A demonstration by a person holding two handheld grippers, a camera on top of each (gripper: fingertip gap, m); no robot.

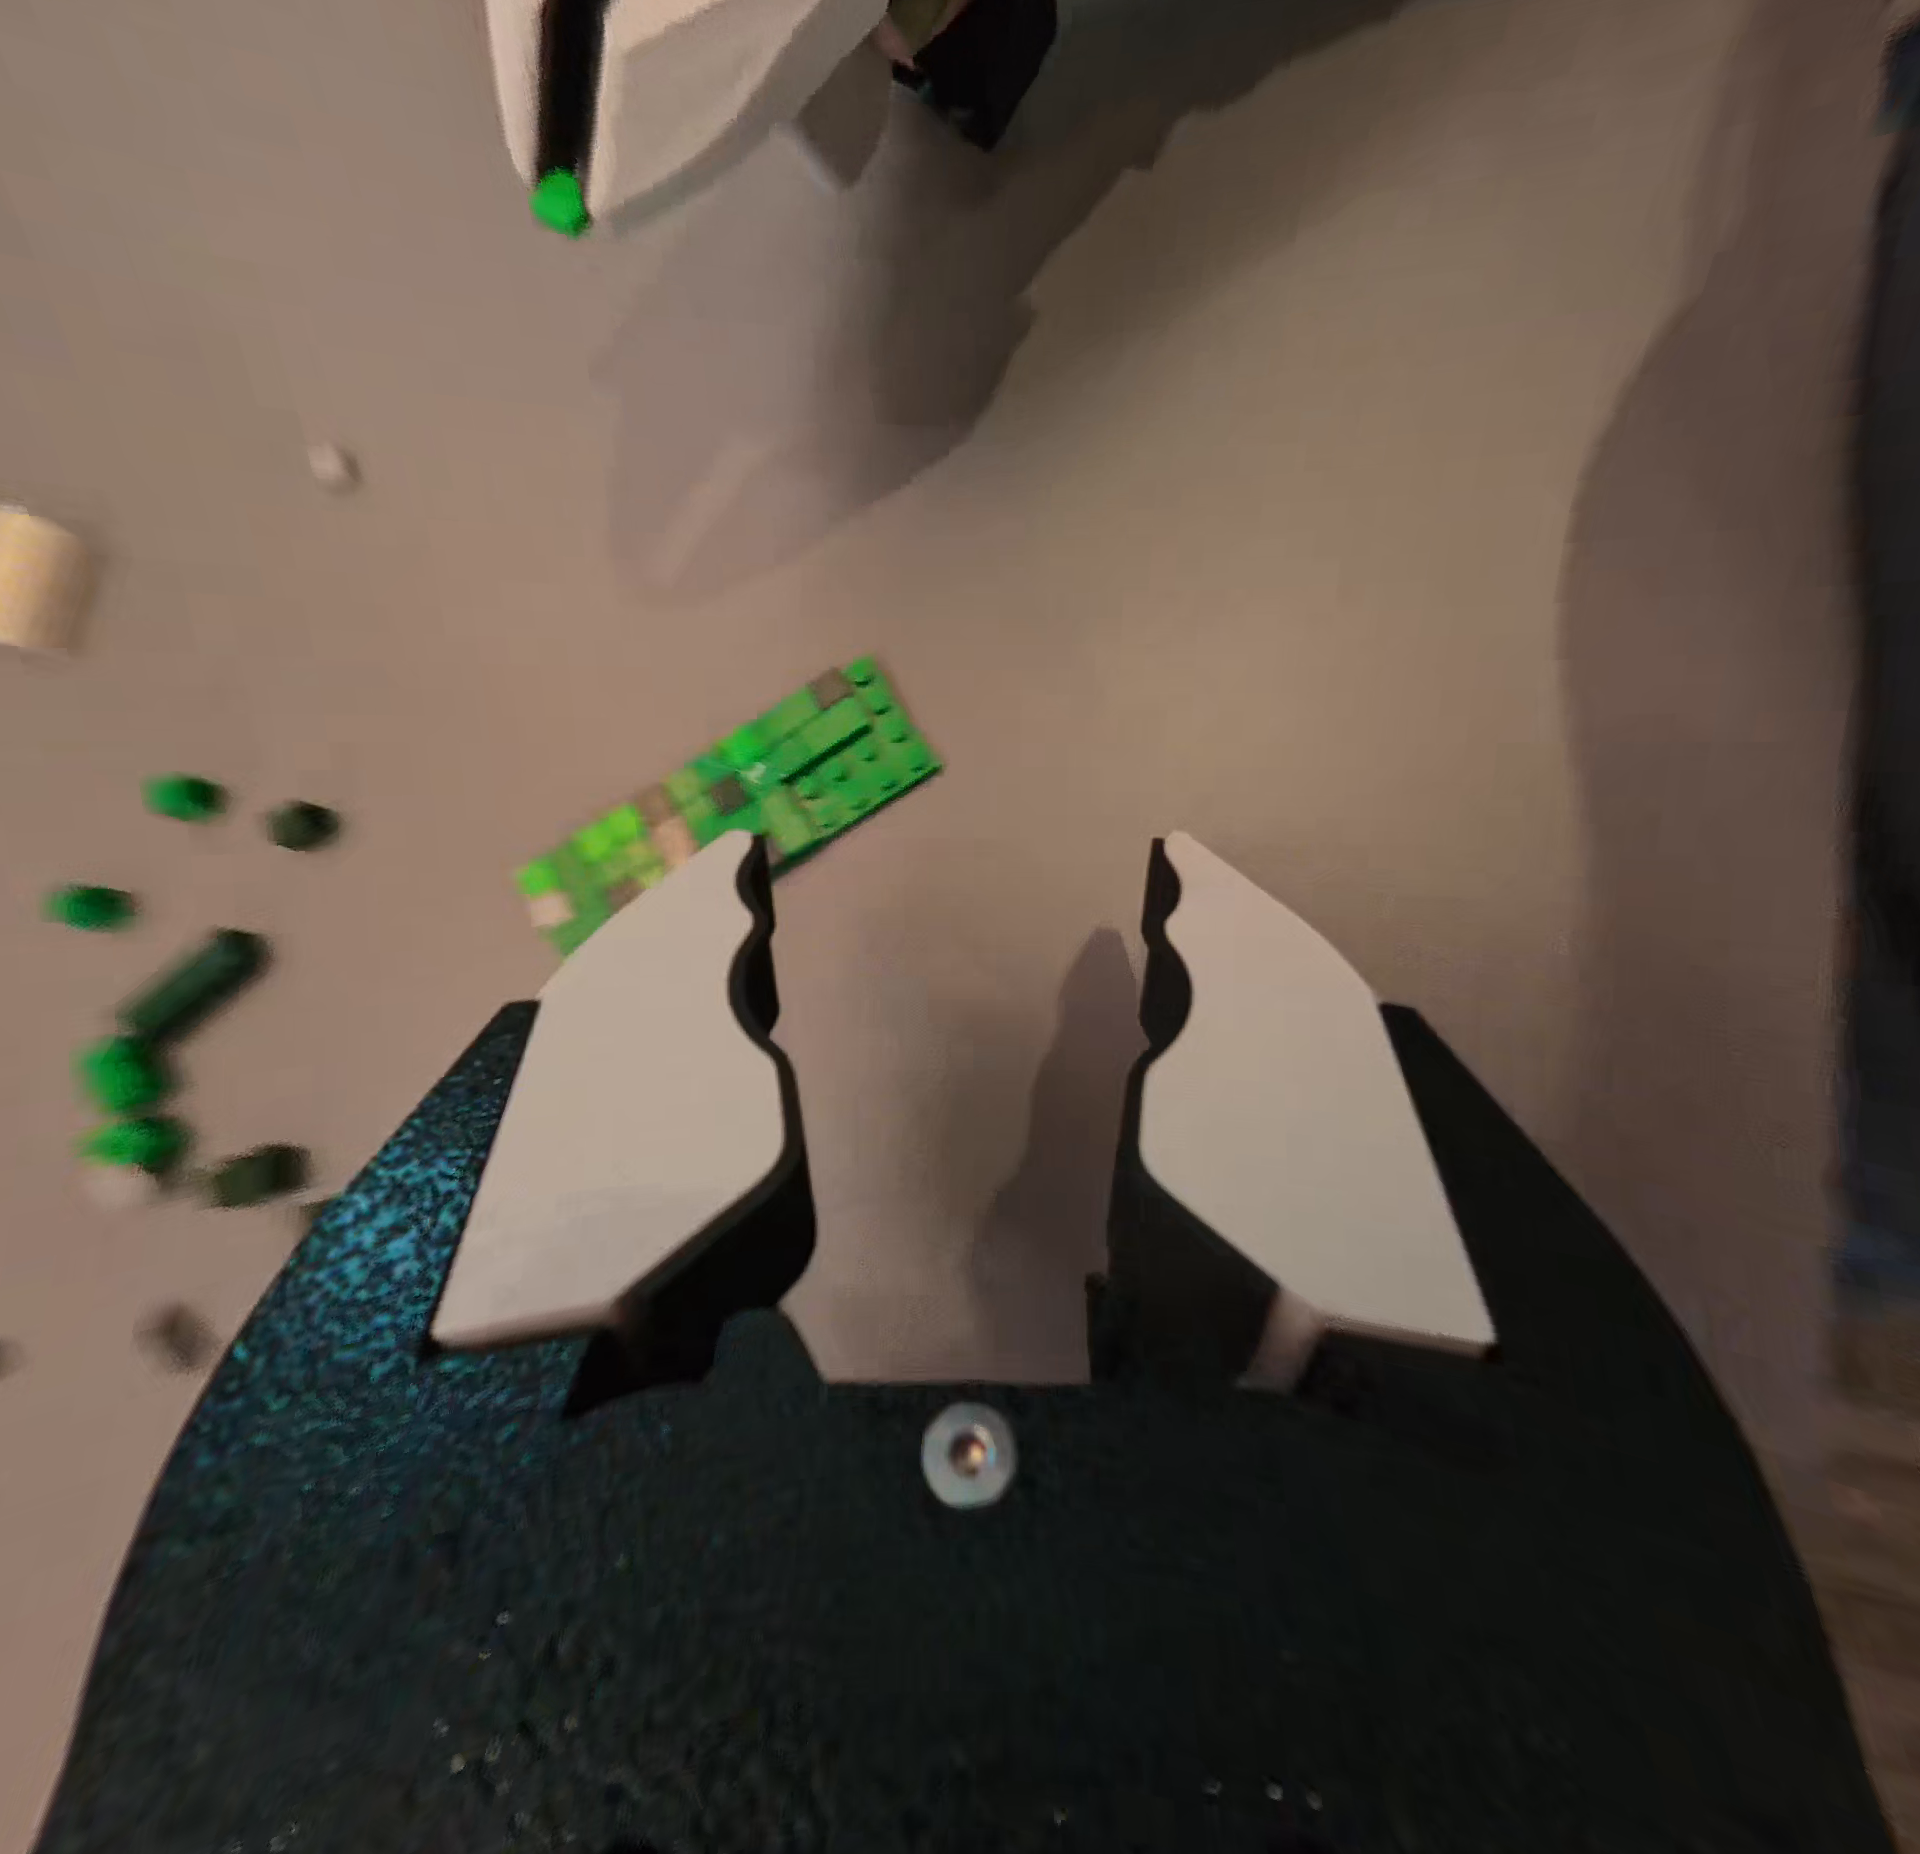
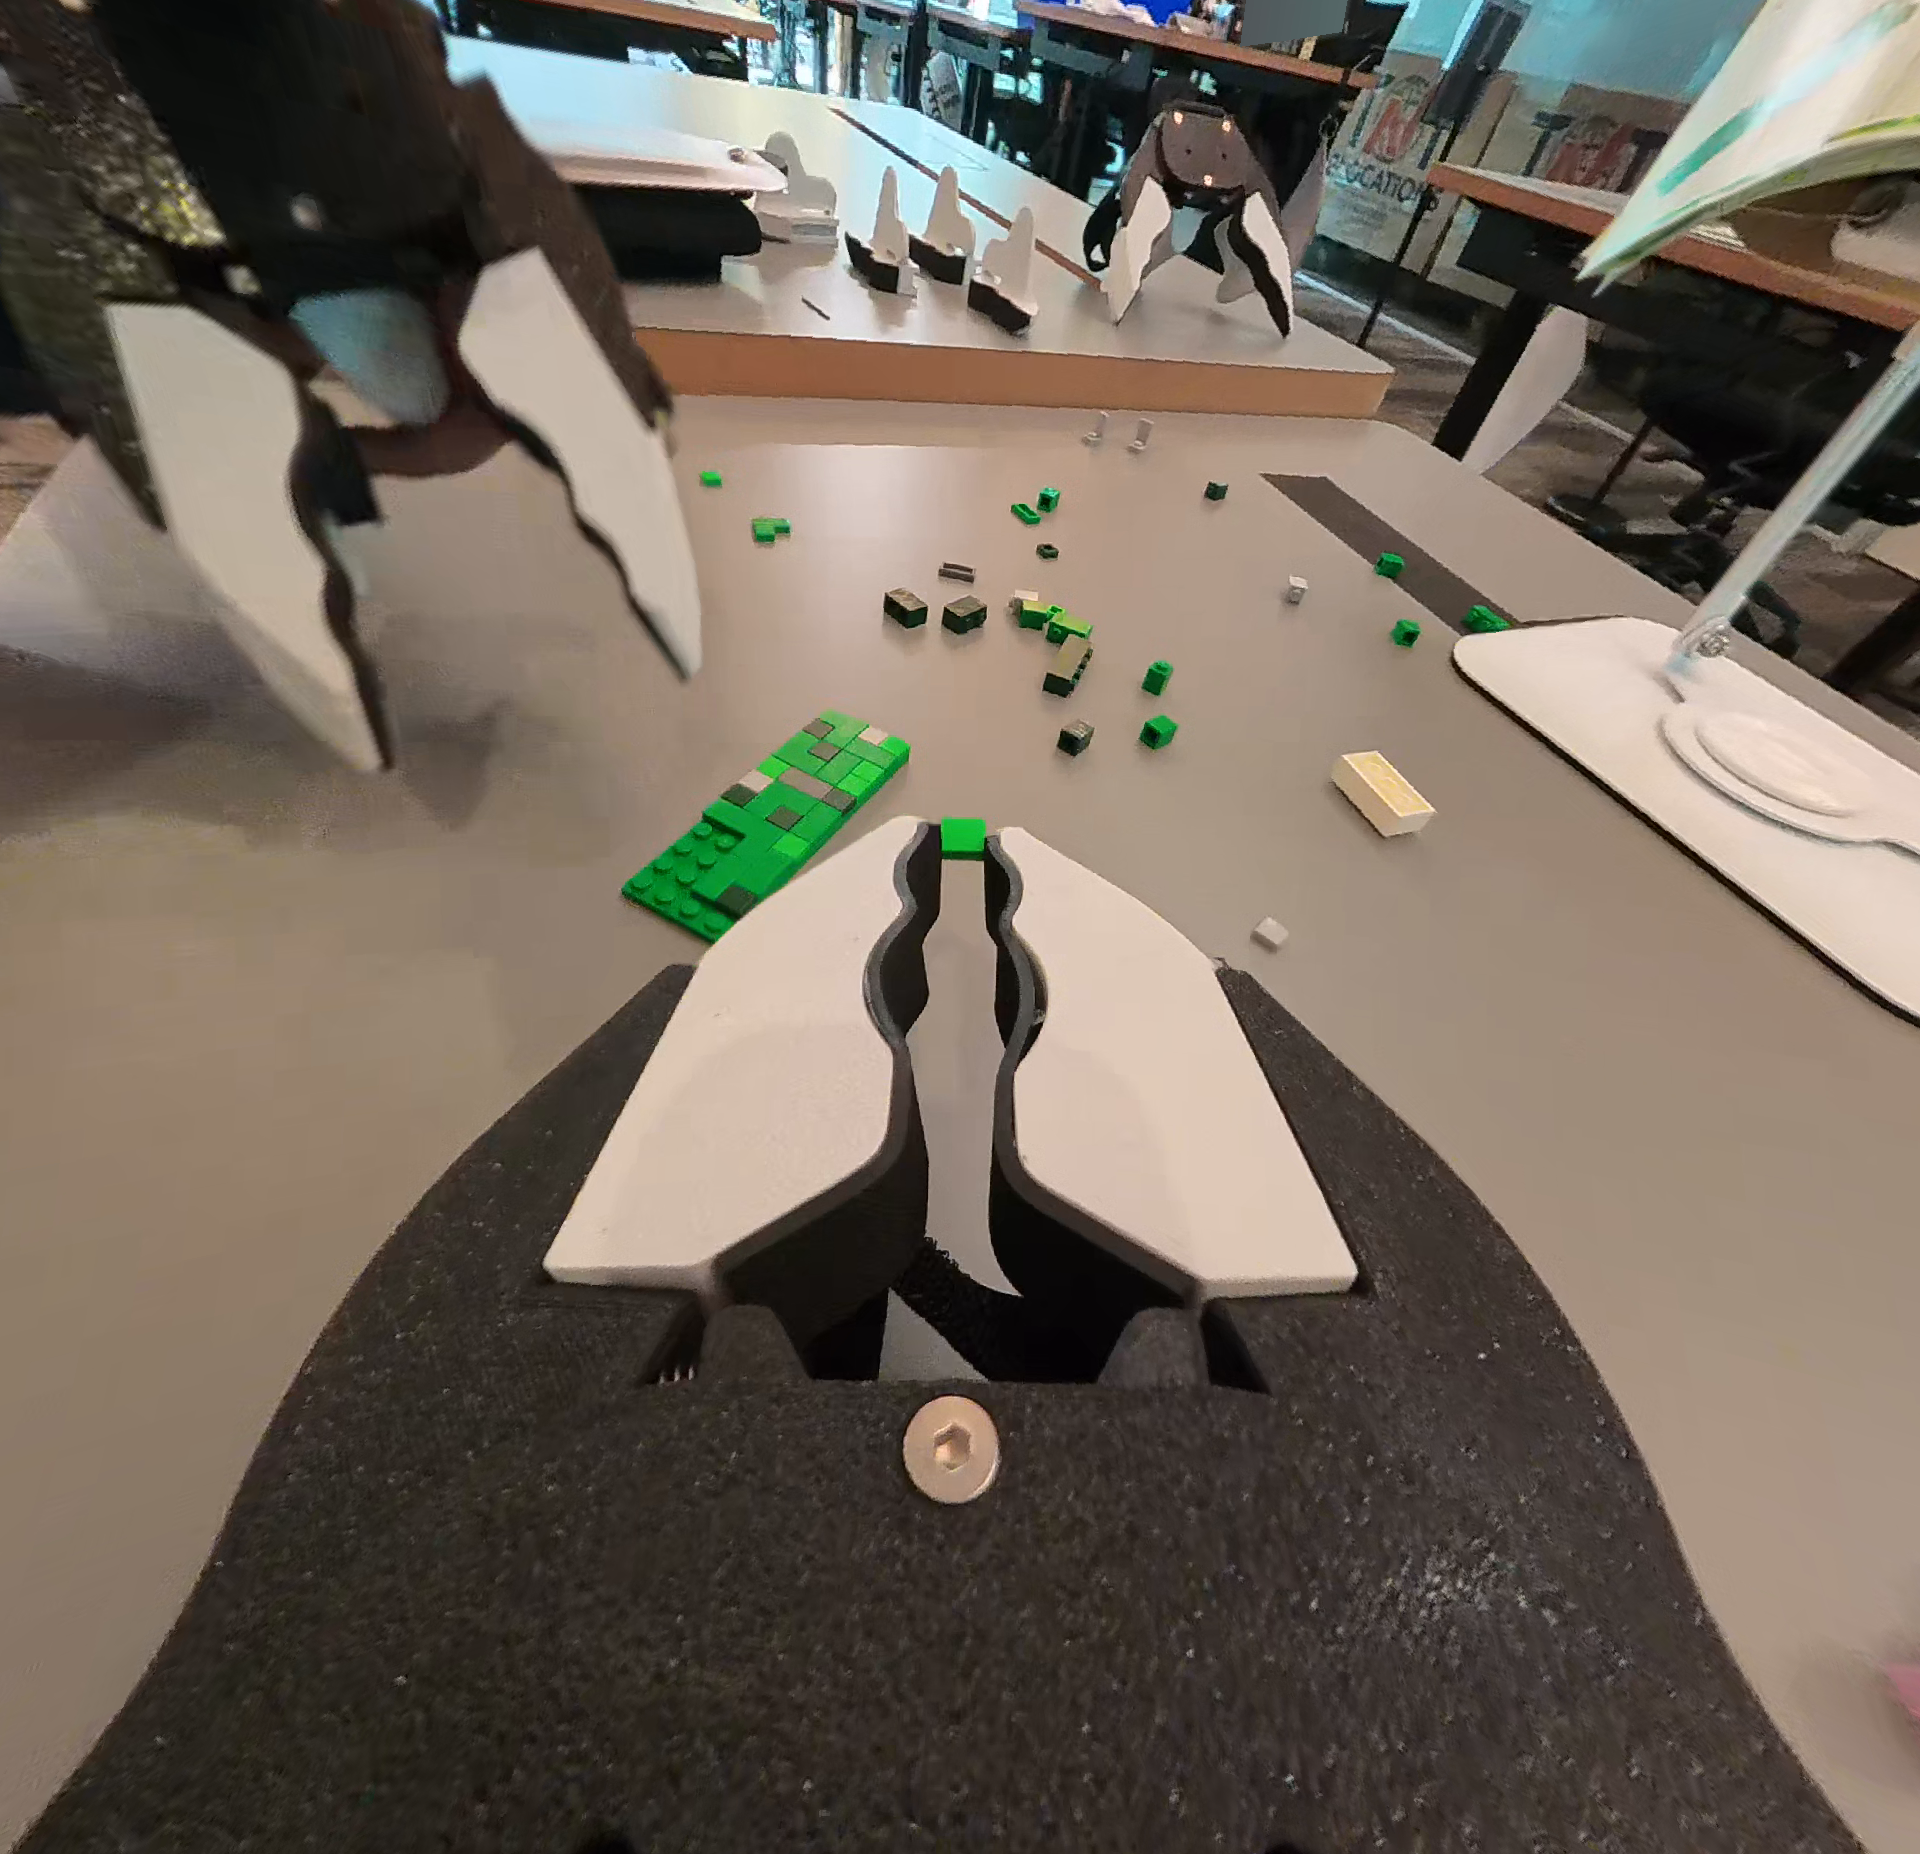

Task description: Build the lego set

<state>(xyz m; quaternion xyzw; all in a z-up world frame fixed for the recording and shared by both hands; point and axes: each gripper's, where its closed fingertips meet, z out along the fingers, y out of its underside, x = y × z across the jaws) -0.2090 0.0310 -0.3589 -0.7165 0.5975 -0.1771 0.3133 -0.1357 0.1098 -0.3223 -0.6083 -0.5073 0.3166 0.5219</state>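
No legible branding on the lego from here; banners at 1 o'clock in the right wrist view carry print I'm skipping. My right gripper (image 2: 962, 836) is clamped on a small bright-green brick (image 2: 962, 836) at its tips, held above the grey table (image 2: 312, 1025), with the green studded plate (image 2: 774, 822) flat just at 10 o'clock of the tips. My left gripper (image 1: 956, 843) hangs spread and empty over the table, white smooth finger faces on black textured body, plate (image 1: 743, 796) at its 11 o'clock, loose green bricks (image 2: 1060, 641) scattered beyond, cream brick (image 2: 1382, 793) at 2 o'clock.
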